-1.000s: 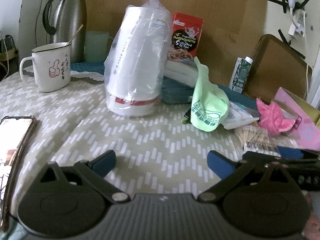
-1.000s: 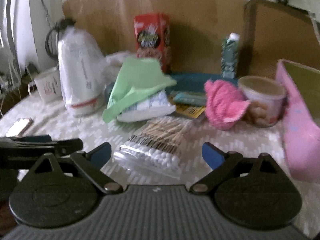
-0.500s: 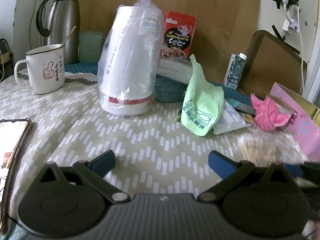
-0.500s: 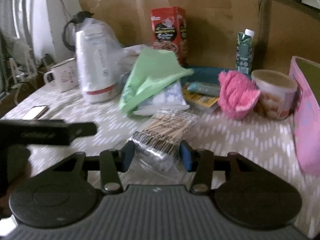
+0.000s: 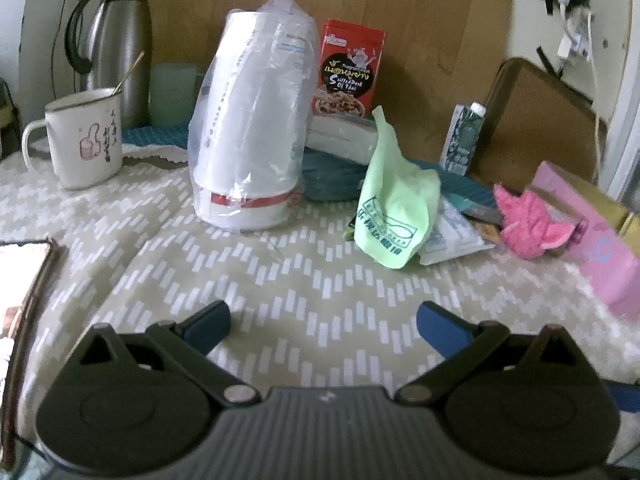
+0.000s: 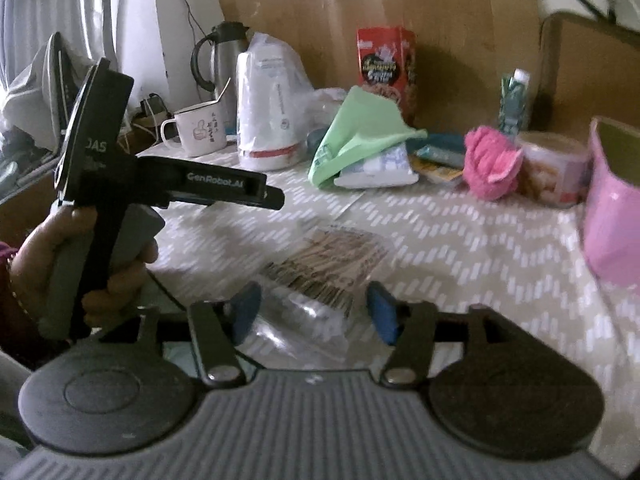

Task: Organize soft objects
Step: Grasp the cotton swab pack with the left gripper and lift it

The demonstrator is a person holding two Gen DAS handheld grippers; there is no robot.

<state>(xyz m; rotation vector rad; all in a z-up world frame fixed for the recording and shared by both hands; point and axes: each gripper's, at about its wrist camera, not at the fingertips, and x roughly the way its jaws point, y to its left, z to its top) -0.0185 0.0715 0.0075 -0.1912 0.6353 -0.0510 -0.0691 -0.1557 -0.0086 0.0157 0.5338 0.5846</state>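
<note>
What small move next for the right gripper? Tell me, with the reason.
Probably lift the right gripper clear: its jaws have just been opening, the cotton swab bag lies loose between them on the tablecloth, and the pink cloth waits untouched.

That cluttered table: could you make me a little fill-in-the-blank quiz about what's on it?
1. The mug has a ____ standing in it.
2. The fluffy cloth beside the round tub is ____.
3. The bag of cotton swabs lies between the pads of the ____ gripper.
4. The box behind the green cloth is ____.

Missing: spoon; pink; right; red
</note>
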